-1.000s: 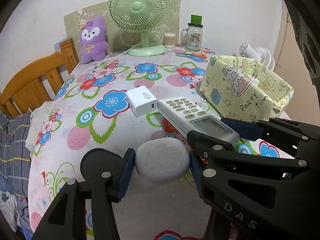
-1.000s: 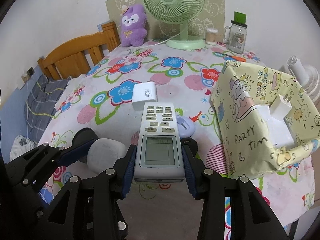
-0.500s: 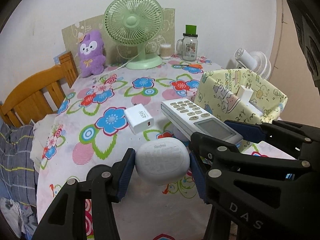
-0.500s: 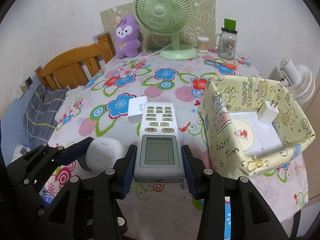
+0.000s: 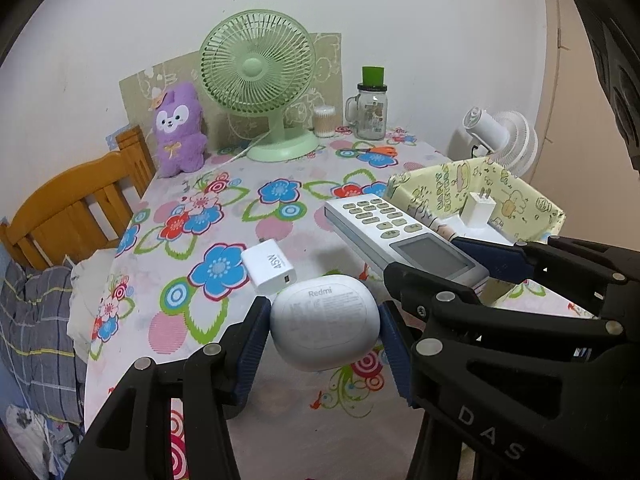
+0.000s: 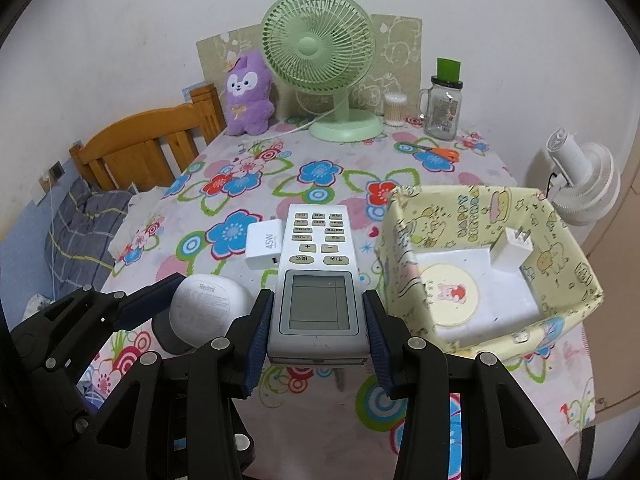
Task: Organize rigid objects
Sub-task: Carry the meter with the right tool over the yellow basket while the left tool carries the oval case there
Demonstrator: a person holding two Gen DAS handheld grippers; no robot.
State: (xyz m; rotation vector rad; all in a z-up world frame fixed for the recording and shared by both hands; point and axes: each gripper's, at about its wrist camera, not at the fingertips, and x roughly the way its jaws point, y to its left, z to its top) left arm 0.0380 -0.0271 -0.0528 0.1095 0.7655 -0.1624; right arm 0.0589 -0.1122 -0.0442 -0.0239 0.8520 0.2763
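Observation:
My left gripper (image 5: 322, 330) is shut on a white Redmi earbud case (image 5: 325, 322), held above the floral table; the case also shows in the right wrist view (image 6: 210, 304). My right gripper (image 6: 316, 320) is shut on a white remote control (image 6: 316, 276), held up beside the case; the remote also shows in the left wrist view (image 5: 400, 238). A white 45W charger (image 6: 264, 244) lies on the tablecloth under the remote's far end. A yellow paper box (image 6: 560, 240) stands to the right with a small white plug adapter (image 6: 512, 250) inside.
At the table's back stand a green fan (image 6: 320, 48), a purple plush toy (image 6: 246, 92), a glass jar with a green lid (image 6: 442, 108), a cotton-swab tub (image 6: 395, 109) and orange scissors (image 6: 436, 151). A wooden chair (image 6: 152, 148) is at left, a white fan (image 6: 580, 184) at right.
Both grippers have risen and drawn back with their objects, so the table looks farther below and the inside of the yellow box has come into view.

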